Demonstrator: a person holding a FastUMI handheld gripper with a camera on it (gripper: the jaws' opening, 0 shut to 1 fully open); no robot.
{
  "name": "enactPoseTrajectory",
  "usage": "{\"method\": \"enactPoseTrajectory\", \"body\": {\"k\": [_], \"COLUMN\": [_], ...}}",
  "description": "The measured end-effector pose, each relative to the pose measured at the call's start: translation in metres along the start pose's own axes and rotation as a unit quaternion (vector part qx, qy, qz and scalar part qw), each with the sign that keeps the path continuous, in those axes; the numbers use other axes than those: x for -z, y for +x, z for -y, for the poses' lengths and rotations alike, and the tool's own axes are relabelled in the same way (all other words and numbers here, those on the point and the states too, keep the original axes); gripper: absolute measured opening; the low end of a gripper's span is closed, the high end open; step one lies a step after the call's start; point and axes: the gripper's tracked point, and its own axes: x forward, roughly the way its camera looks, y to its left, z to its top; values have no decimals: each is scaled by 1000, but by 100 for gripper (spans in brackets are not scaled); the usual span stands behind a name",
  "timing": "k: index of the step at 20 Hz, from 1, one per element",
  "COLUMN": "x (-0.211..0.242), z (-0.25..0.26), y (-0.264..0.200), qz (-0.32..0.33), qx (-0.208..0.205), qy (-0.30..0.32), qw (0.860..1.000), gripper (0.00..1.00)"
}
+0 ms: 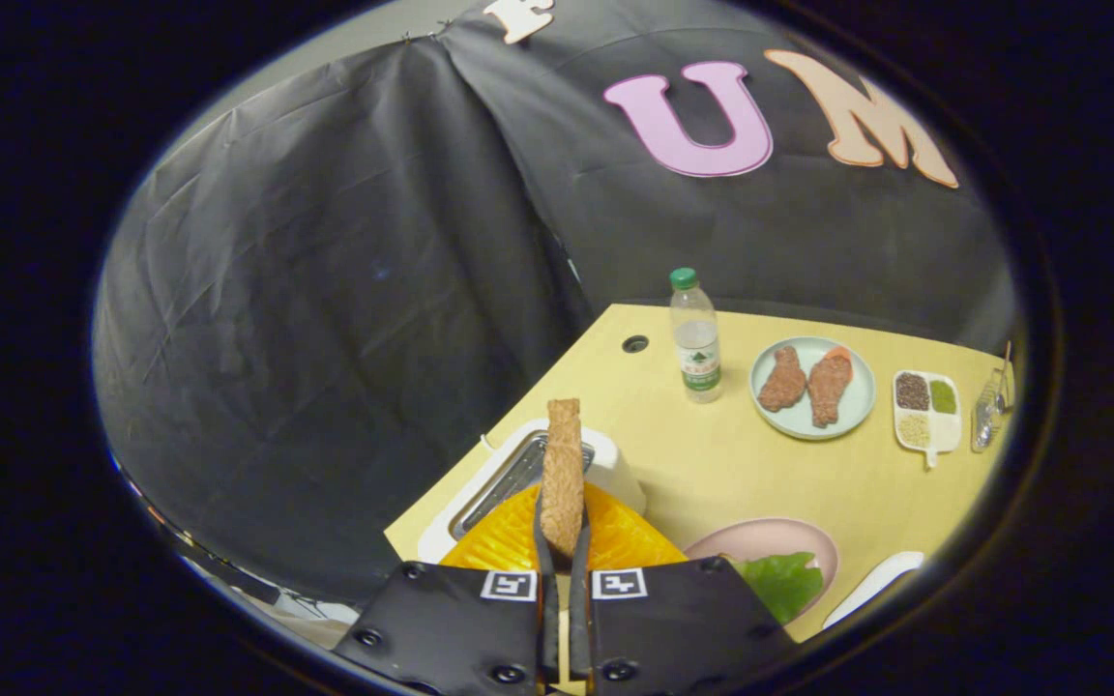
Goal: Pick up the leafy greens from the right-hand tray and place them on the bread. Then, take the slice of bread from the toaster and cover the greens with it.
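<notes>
The gripper (563, 565) clamps a bread slice (563, 474) upright between both fingers, above the toaster (615, 469). Leafy greens (781, 580) lie on a pink plate (770, 536) at four o'clock.

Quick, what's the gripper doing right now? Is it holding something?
Gripper: shut on the slice of bread, held upright between its fingers above the toaster.

Pale yellow table (712, 464), toaster (605, 464), water bottle (695, 336), meat plate (852, 411), divided dish (926, 411), pink plate (770, 536)
</notes>
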Motion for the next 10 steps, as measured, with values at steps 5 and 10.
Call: {"method": "enactPoseTrajectory", "body": {"k": [5, 10], "x": [32, 55], "z": [45, 77], "y": [-8, -11], "qz": [0, -2], "qx": [26, 41], "qy": [41, 79], "qw": [999, 996], "gripper": [7, 7]}}
